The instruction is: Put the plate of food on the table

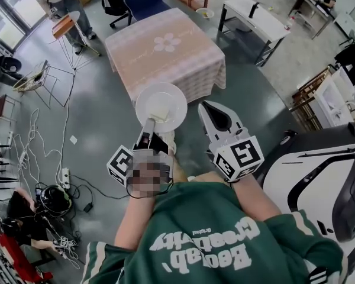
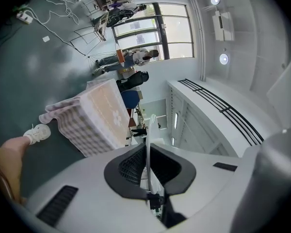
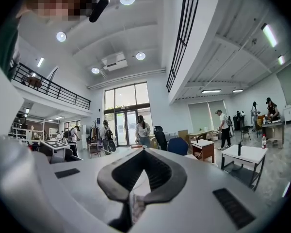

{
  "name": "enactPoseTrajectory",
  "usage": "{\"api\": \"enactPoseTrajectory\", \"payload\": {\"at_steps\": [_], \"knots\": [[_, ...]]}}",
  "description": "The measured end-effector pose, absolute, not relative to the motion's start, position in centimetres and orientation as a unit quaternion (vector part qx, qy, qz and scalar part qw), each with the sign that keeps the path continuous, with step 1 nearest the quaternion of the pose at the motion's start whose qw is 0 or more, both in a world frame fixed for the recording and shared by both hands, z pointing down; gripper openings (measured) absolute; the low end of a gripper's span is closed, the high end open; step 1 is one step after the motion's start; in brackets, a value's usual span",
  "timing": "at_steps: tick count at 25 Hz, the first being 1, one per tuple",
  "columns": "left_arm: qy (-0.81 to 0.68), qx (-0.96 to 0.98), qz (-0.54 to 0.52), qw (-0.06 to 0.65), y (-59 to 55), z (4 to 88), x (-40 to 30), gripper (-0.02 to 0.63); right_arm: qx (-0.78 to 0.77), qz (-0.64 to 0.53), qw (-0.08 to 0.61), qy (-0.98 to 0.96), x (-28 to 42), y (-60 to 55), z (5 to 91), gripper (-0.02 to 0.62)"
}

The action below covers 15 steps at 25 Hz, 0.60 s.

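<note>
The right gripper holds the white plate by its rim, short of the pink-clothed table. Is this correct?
No, the left gripper holds the white plate by its rim, short of the pink-clothed table. The left gripper view shows its jaws shut on the plate's edge; the right gripper holds nothing.

In the head view the food (image 1: 160, 109) on the plate (image 1: 176, 96) is a pale lump, too small to name. The tips of the left gripper (image 1: 149, 125) are lost at the plate's near rim. In the left gripper view the plate (image 2: 149, 140) shows edge-on only, so the food is hidden. A cloth (image 1: 192, 78) hides the legs of the bench (image 1: 165, 46), and the plate covers part of the bench's near side.
</note>
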<state>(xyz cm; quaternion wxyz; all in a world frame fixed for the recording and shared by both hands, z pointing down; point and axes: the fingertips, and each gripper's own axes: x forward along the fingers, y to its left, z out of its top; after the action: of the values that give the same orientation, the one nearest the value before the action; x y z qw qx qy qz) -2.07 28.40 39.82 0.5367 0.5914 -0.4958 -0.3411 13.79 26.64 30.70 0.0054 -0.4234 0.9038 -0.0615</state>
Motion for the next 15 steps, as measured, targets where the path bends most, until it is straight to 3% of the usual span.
{"api": "enactPoseTrajectory", "payload": {"at_steps": [15], "knots": [[-0.492,0.592,-0.327,0.549,15.8,40.8,-5.5,0.026,-0.424,-0.067,-0.012,0.903,9.7,14.5,31.7,0.015]]}}
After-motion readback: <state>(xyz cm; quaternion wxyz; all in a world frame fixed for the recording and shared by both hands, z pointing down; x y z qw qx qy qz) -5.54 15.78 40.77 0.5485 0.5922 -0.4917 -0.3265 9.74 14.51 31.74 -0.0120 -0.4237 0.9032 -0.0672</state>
